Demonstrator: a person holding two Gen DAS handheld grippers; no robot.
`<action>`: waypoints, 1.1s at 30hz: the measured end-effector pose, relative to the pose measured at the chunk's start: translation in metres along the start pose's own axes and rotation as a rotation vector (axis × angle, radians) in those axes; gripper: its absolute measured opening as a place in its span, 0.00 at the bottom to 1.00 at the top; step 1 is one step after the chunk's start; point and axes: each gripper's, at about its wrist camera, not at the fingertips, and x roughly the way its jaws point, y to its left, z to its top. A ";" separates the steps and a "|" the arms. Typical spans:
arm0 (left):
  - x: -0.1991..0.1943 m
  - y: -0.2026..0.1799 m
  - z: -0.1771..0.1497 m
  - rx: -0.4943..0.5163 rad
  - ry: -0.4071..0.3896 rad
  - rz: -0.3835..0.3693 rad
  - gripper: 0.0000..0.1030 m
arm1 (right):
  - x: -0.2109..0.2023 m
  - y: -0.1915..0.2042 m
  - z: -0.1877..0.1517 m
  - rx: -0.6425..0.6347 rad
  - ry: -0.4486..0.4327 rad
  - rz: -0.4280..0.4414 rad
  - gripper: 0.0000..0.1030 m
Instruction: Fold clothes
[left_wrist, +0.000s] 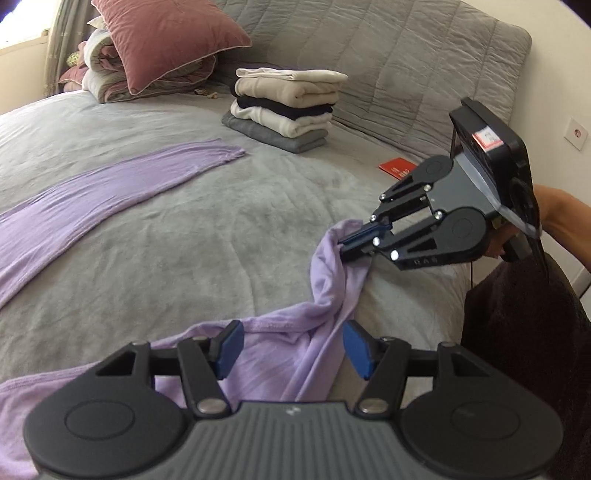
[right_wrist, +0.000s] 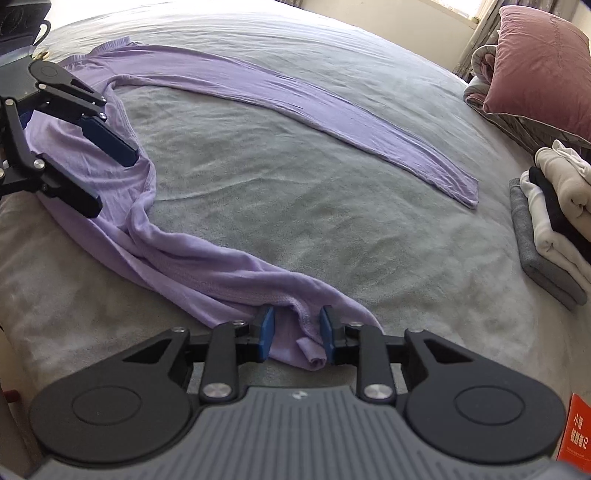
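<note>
Lying along the bed's (left_wrist: 184, 258) near edge, one sleeve reaching flat toward the far edge: lavender garment (left_wrist: 110, 192), apparently being drawn out for folding. Hovering over its body with left gripper (left_wrist: 293, 349), fingers released either side of the cloth. Pinching a bunched end with right gripper (left_wrist: 351, 245), fingers clenched, raising it off the bed. Sitting near the far edge, out of the way: stack of folded clothes (left_wrist: 284, 107).
</note>
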 end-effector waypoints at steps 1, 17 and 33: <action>0.002 -0.003 -0.001 0.013 0.006 0.009 0.59 | 0.000 -0.002 0.003 0.013 -0.005 0.003 0.01; -0.001 -0.019 -0.004 0.084 0.027 -0.036 0.57 | 0.020 -0.052 0.052 0.262 0.006 -0.082 0.00; -0.004 -0.030 -0.009 0.136 0.038 -0.056 0.56 | -0.001 -0.075 0.009 0.541 -0.073 -0.163 0.43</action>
